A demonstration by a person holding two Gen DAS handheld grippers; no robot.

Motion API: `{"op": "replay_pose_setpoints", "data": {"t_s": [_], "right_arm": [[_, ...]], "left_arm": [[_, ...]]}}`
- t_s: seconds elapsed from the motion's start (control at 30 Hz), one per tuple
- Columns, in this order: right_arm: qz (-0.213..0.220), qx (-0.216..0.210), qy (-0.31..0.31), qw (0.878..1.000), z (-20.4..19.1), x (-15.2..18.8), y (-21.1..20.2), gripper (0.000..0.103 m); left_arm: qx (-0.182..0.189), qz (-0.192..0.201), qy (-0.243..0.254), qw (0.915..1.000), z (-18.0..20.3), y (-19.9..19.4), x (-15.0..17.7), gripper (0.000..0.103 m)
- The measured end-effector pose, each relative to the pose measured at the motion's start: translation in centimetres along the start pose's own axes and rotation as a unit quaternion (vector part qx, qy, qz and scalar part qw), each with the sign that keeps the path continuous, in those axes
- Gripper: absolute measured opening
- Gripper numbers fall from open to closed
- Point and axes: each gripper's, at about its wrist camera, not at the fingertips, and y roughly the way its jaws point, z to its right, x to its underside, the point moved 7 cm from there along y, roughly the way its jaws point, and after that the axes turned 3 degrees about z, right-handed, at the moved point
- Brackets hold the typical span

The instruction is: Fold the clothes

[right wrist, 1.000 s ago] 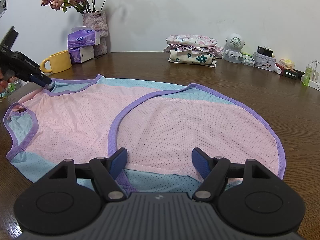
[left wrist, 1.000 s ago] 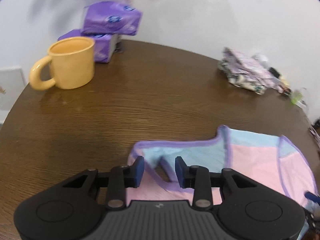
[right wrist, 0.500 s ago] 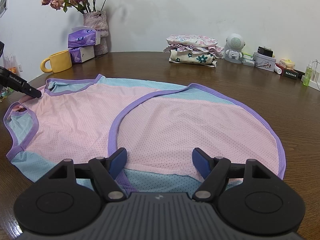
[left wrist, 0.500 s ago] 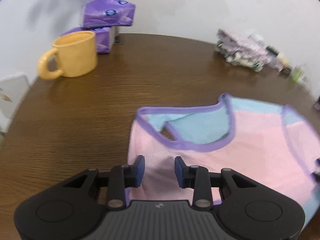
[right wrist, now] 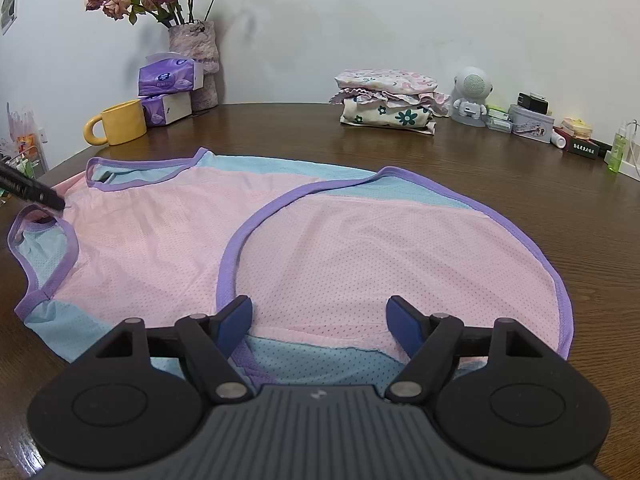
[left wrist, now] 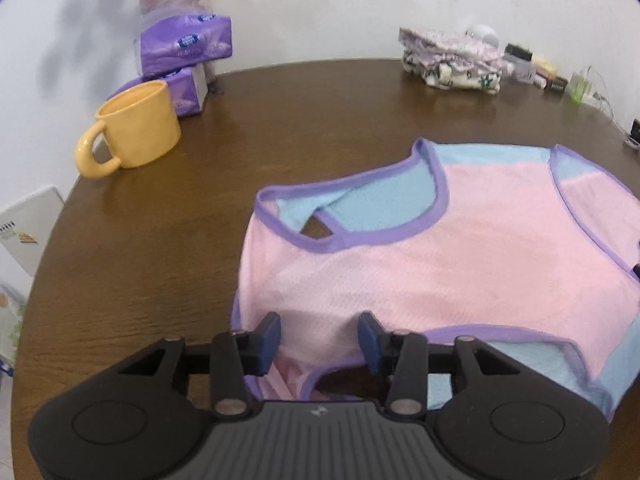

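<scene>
While our left gripper (left wrist: pixel 319 338) is opening its jaws over the shoulder strap of the pink vest (left wrist: pixel 440 256) spread flat ahead, and our right gripper (right wrist: pixel 319 320) hovers apart over the hem, we judge a fresh grasp comes next.

A sleeveless mesh top (right wrist: pixel 168 240) in pink with pale blue panels and purple binding lies spread flat on the brown worktop (right wrist: pixel 480 160). Its neckline sits at the far left, an armhole at the near left. On the right, its rounded hem end is folded over onto the body.
</scene>
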Motion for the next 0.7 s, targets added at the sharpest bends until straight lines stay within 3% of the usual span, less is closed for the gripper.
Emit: {"op": "replay_pose_setpoints", "data": {"t_s": [0.47, 0.6, 0.7], "right_arm": [[-0.001, 0.000, -0.001, 1.000, 0.0, 0.0, 0.0, 0.076], [-0.001, -0.001, -0.001, 1.000, -0.1, 0.0, 0.0, 0.077], [-0.001, 0.000, -0.002, 1.000, -0.1, 0.0, 0.0, 0.077]], "left_arm": [[-0.026, 0.012, 0.010, 0.9995, -0.8, -1.6, 1.0, 0.043], [0.013, 0.054, 0.010, 0.9984, 1.4, -3.4, 0.0, 0.051], [0.047, 0.059, 0.032, 0.9966, 4.1, -3.8, -0.2, 0.051]]}}
